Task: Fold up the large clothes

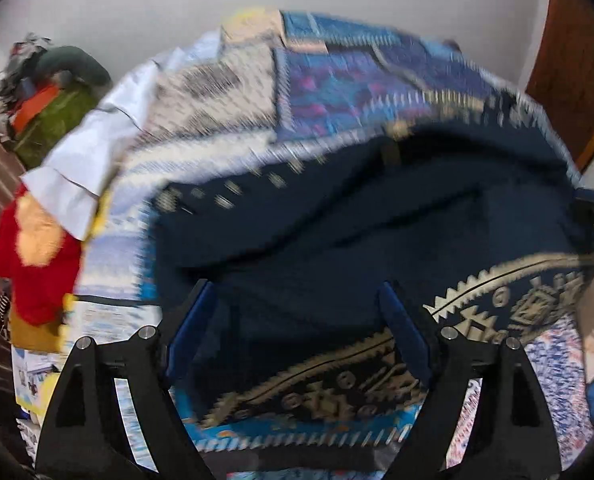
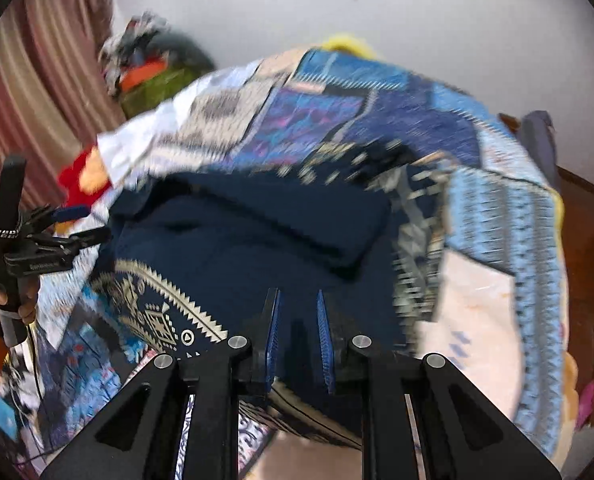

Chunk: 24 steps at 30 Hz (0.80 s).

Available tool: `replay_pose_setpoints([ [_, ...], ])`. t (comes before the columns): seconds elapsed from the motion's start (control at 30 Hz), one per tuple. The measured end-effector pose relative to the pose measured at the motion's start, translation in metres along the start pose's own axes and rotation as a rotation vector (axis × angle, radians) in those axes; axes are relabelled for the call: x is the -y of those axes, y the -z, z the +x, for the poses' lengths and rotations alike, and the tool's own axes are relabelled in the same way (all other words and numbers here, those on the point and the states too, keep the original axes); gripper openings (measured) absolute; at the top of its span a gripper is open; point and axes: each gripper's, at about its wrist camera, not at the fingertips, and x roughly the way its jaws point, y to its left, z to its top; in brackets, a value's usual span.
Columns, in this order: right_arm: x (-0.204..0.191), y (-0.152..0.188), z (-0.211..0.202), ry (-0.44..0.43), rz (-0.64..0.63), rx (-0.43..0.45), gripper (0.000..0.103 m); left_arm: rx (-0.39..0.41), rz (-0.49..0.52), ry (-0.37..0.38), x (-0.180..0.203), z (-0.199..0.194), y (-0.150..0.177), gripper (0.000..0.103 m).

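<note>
We see the dark navy cloth garment with a cream geometric border (image 1: 337, 240) lying rumpled on the blue patchwork bedspread (image 1: 329, 80) of the bed. Over the garment our left tool (image 1: 297, 304) hangs released, nothing between its blue pads. Our right tool (image 2: 297, 308) is clenched, whether on a fold of navy fabric we cannot tell. Beyond the bedspread's far left corner sits a clothes heap (image 1: 53, 92).

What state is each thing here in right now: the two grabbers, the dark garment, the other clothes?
Left gripper: open, above the cloth, holding nothing.
Right gripper: shut; whether cloth is pinched is unclear.
Navy garment: partly folded, lying on the bedspread.
White cloth: spread out, unfolded.
Clothes pile: heaped, unfolded.
</note>
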Motion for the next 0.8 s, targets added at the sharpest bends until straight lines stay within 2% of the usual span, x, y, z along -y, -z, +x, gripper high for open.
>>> replay_pose_setpoints([
  [0.13, -0.008, -0.011, 0.044, 0.025, -0.002, -0.061, 0.014, -0.001, -0.024, -0.097, 0.002, 0.040, -0.015, 0.084],
  [0.27, 0.003, -0.045, 0.058, 0.034, 0.006, -0.026, 0.014, -0.016, -0.100, -0.171, -0.024, 0.063, -0.048, 0.084],
  [0.33, 0.015, -0.068, 0.063, 0.056, 0.025, 0.002, 0.014, 0.004, -0.113, -0.171, -0.037, 0.065, -0.069, 0.084],
  [0.43, 0.032, -0.099, 0.068, 0.060, 0.078, 0.033, 0.013, 0.045, -0.120, -0.224, -0.051, 0.058, -0.096, 0.084],
  [0.5, 0.043, -0.115, 0.064, 0.126, 0.129, 0.081, 0.014, 0.083, -0.143, -0.288, -0.062, 0.045, -0.111, 0.084],
  [0.57, 0.053, -0.125, 0.057, 0.154, 0.201, 0.118, 0.014, 0.101, -0.161, -0.309, -0.073, 0.034, -0.118, 0.084],
  [0.63, 0.057, -0.127, 0.047, 0.112, 0.258, 0.128, 0.014, 0.118, -0.174, -0.307, -0.081, 0.018, -0.119, 0.084],
  [0.67, 0.054, -0.126, 0.041, 0.070, 0.261, 0.132, 0.014, 0.135, -0.173, -0.280, -0.083, 0.006, -0.115, 0.084],
  [0.8, 0.017, -0.111, 0.019, 0.003, 0.152, 0.138, 0.014, 0.136, -0.138, -0.143, -0.075, -0.018, -0.096, 0.084],
])
